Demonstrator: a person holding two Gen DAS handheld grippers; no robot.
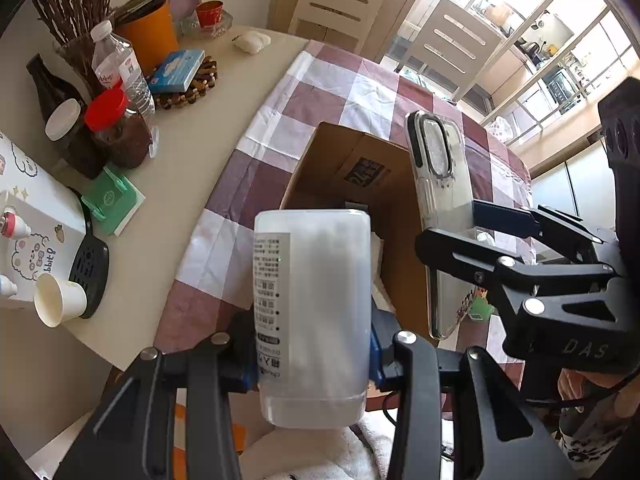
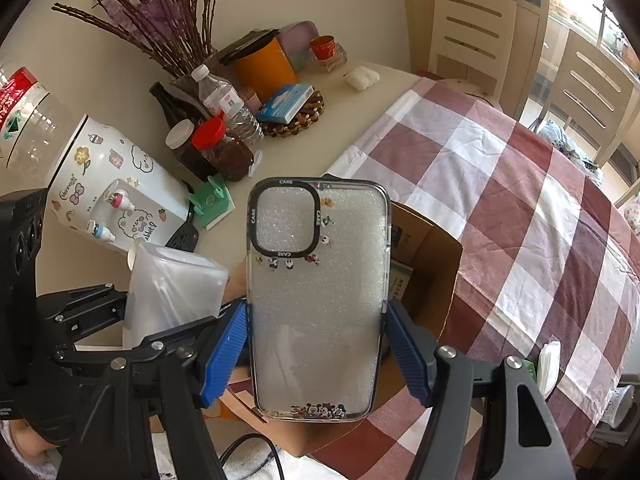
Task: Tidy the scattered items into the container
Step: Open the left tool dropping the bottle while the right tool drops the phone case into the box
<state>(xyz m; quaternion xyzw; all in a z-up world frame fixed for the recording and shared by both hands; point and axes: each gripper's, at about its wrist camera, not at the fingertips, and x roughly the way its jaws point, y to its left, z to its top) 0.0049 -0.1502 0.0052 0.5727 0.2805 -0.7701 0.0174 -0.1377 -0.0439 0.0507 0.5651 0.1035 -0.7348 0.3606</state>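
Note:
My left gripper [image 1: 312,356] is shut on a translucent white plastic box [image 1: 312,304] with a printed label, held upright over the near edge of the open cardboard box [image 1: 352,160]. To its right, my right gripper [image 1: 472,232] grips a clear phone case [image 1: 440,208] edge-on above the same box. In the right wrist view the right gripper [image 2: 316,344] has its blue pads [image 2: 224,344] pressed on both long sides of the clear phone case [image 2: 316,300], which bears cartoon figures. The cardboard box [image 2: 432,264] lies behind it. My left gripper [image 2: 152,312] with the plastic box [image 2: 172,284] is at the left.
The cardboard box sits on a red-and-white checked cloth [image 2: 520,200]. Left of the cloth the pale table [image 1: 192,152] carries a water bottle [image 1: 120,68], red-lidded jar [image 1: 116,128], dark bottle, orange tub [image 1: 148,36], paper cup [image 1: 60,300], green holder [image 1: 112,200] and a stickered white appliance [image 2: 112,184]. Chairs stand behind.

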